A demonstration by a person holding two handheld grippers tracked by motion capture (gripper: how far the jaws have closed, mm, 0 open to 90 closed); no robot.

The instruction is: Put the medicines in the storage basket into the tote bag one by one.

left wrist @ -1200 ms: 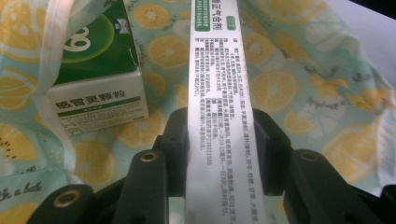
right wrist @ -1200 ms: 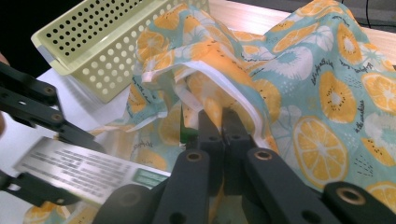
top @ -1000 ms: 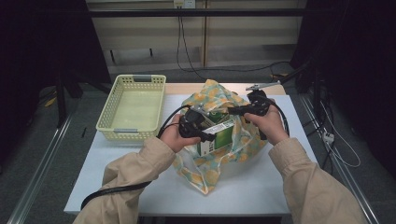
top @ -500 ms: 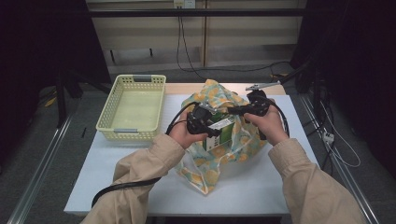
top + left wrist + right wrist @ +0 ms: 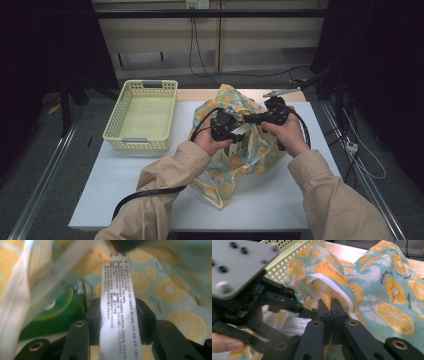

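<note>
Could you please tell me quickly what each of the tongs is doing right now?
Left tongs: closed on the carton.
Right tongs: closed on the bag's rim.

Glossy printed plastic bag, perforated plastic basket

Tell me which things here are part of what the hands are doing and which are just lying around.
In use:
- bag, its rim pinched by the right gripper
- box, clamped in the left gripper at the bag's mouth

Lying about:
- basket, at the table's left
- clip, at the far edge
- table
</note>
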